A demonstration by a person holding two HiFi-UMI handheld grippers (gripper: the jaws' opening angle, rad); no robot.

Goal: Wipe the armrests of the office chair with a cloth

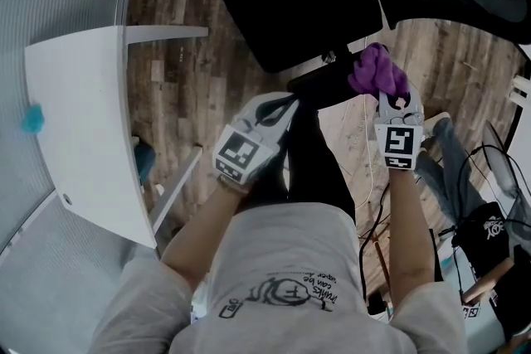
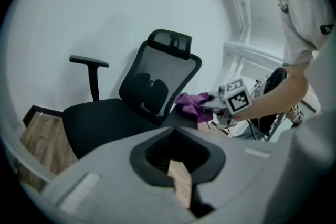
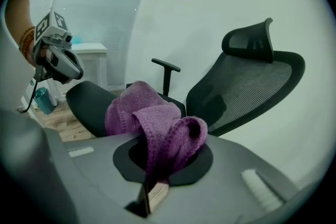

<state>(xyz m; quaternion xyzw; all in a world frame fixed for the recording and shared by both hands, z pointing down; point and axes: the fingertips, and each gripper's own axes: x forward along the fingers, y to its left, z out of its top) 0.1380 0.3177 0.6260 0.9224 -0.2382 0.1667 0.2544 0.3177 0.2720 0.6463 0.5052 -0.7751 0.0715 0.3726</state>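
The right gripper (image 1: 388, 97) is pinching a bunched purple cloth (image 1: 377, 70), which is spilling forward from its jaws and resting on the near armrest (image 1: 325, 83) of the black office chair (image 2: 142, 97). The left gripper (image 1: 284, 106) is hovering just beside that armrest, its jaws pressed together on nothing. The far armrest (image 2: 89, 61) is standing bare across the seat.

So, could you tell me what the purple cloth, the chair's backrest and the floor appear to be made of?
Purple cloth: soft looped fabric, likely terry or microfibre; fuzzy nap, limp folds.
Backrest: black mesh in a smooth, probably plastic, frame; light shows through the weave.
Floor: wood-look planks, matte; grain and seams visible, real wood or laminate unclear.
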